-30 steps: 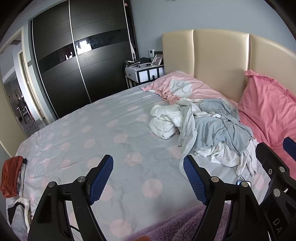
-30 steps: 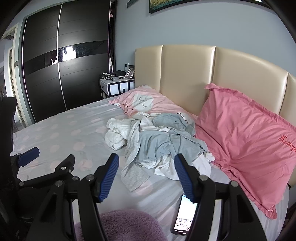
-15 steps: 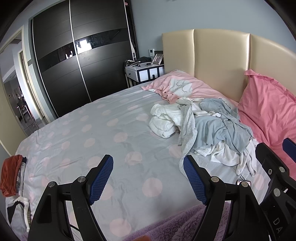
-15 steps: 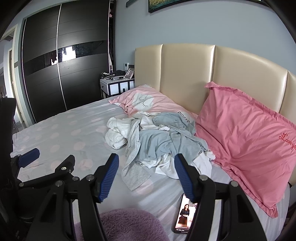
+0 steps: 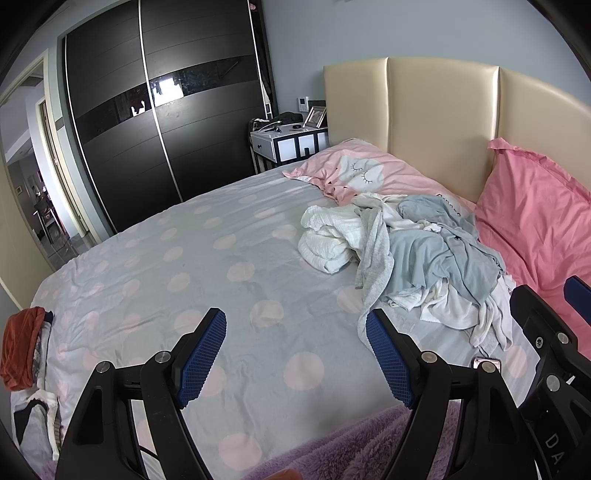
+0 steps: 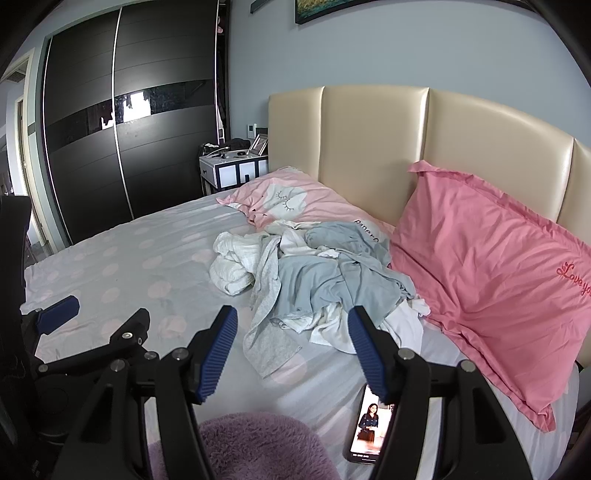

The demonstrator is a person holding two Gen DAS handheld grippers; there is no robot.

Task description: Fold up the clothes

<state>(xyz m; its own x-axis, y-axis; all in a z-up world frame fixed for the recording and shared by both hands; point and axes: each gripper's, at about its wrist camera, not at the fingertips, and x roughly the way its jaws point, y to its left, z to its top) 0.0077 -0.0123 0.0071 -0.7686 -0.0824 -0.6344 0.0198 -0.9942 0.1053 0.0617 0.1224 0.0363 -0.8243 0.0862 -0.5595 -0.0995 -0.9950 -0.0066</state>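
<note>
Grey bedsheet (image 5: 155, 266) with pale pink dots covers a double bed, and a heap of unfolded clothes (image 5: 417, 258) lies on it at centre right of both frames, just below the cream padded headboard (image 5: 436, 122). The heap mixes light blue, grey and white garments; how many cannot be told. It touches the pale pink pillow (image 5: 354, 173) printed with closed eyes and sits just beside the upright bright pink pillow (image 6: 491, 266), making two pillows in all.

The left gripper (image 5: 295, 354) hangs above the bare sheet at lower centre of its frame, its two blue-padded fingers set wide apart and holding nothing. The right gripper (image 6: 293, 350) is likewise spread wide and empty, framing the near edge of the heap without touching it.

Only the left wrist view shows a second small stack at the far left edge, topped by a rust-red garment (image 5: 20, 347). Only the right wrist view shows the embroidered lettering on the bright pillow, a picture frame (image 6: 332, 5) at the top edge, and the lit screen of a smartphone (image 6: 369, 428) lying on the sheet at lower right; the left view catches just its top corner. Each view catches part of the other gripper at its edge.

Both views share one dark sliding wardrobe (image 6: 122, 122), one white nightstand (image 5: 288, 146) and a purple fluffy fabric (image 6: 255, 443) along the bottom edge.
</note>
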